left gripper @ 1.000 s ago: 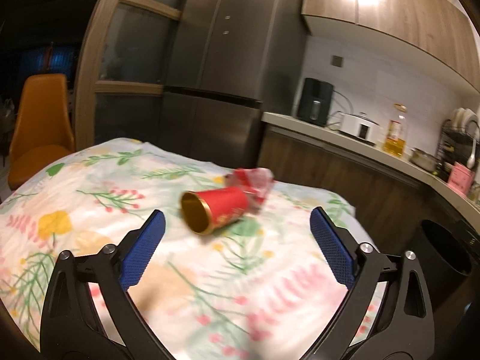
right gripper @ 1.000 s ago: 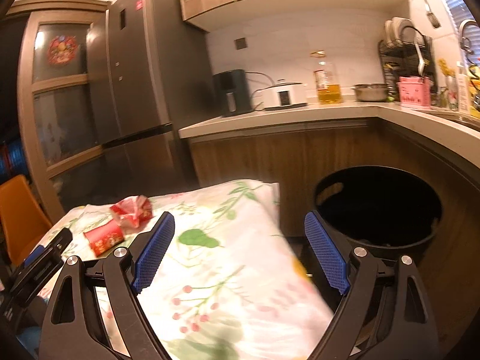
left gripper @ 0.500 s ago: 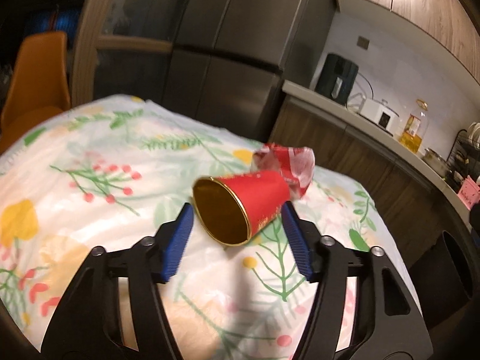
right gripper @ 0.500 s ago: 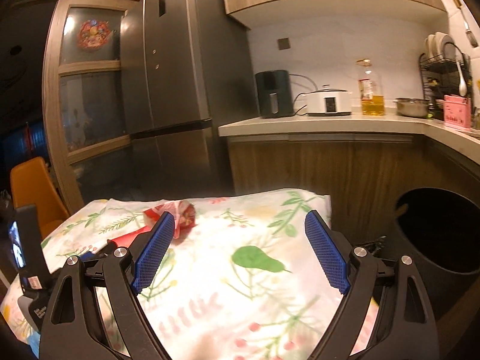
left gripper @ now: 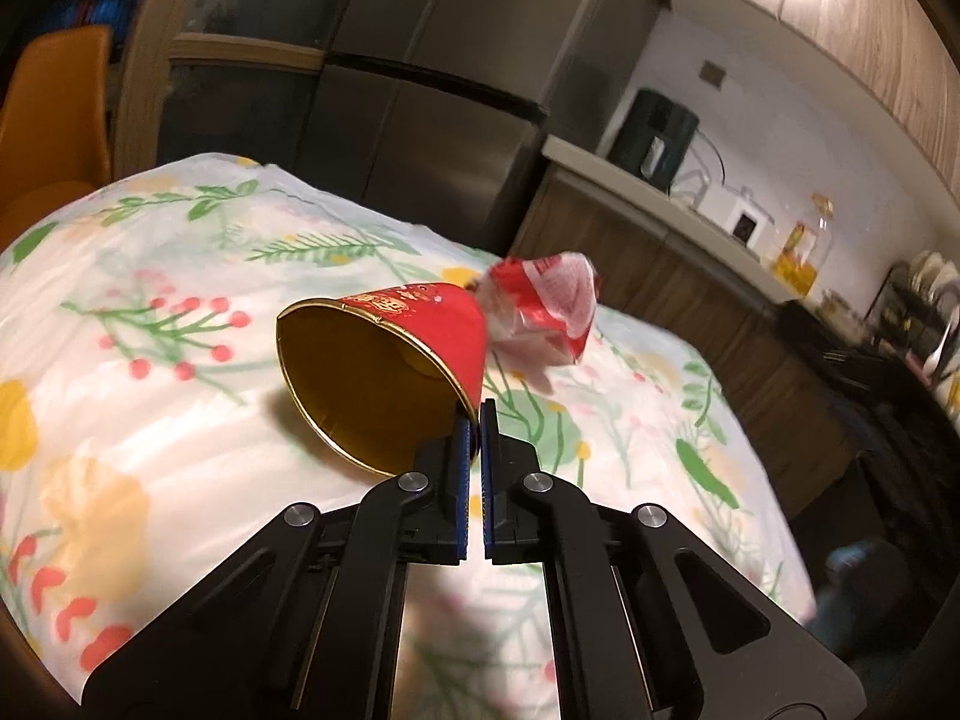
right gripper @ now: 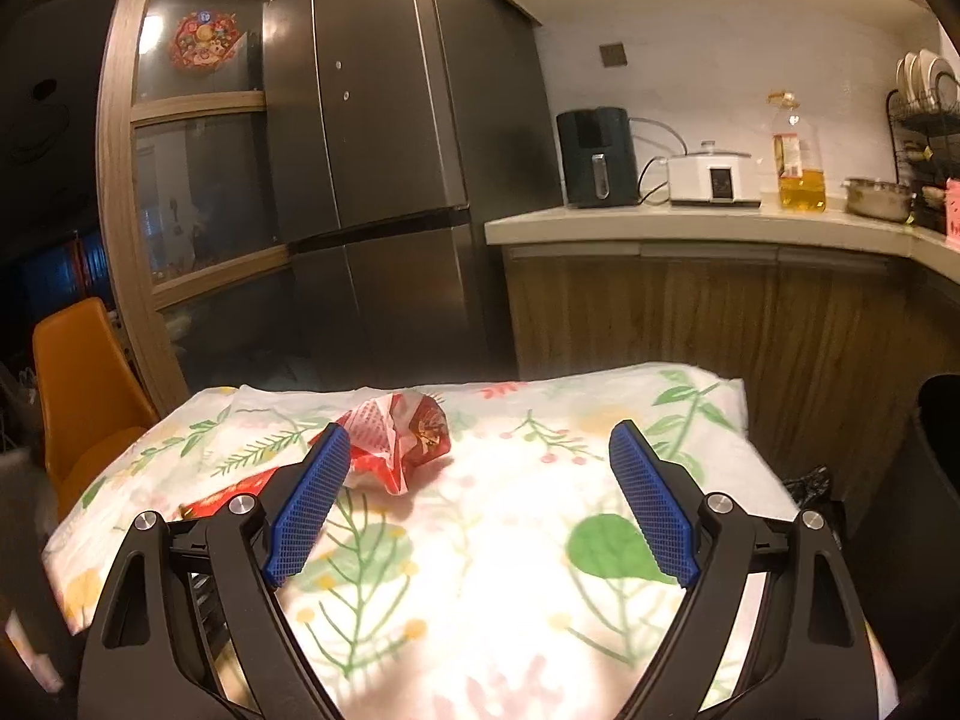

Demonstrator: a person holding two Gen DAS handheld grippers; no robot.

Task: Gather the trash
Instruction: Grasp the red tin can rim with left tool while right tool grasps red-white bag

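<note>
A red paper cup with a gold inside lies on its side on the floral tablecloth, mouth toward me. My left gripper is shut on the cup's rim at its lower right. A crumpled red and white wrapper lies just behind the cup. In the right wrist view the wrapper sits ahead of my left finger, and a bit of the cup shows beside it. My right gripper is open and empty above the cloth.
A dark trash bin stands to the right of the table. An orange chair is at the left. A grey fridge and a wooden counter with appliances stand behind.
My left gripper has moved in to the cup and closed on its rim. My right gripper has swung left, toward the wrapper, staying open.
</note>
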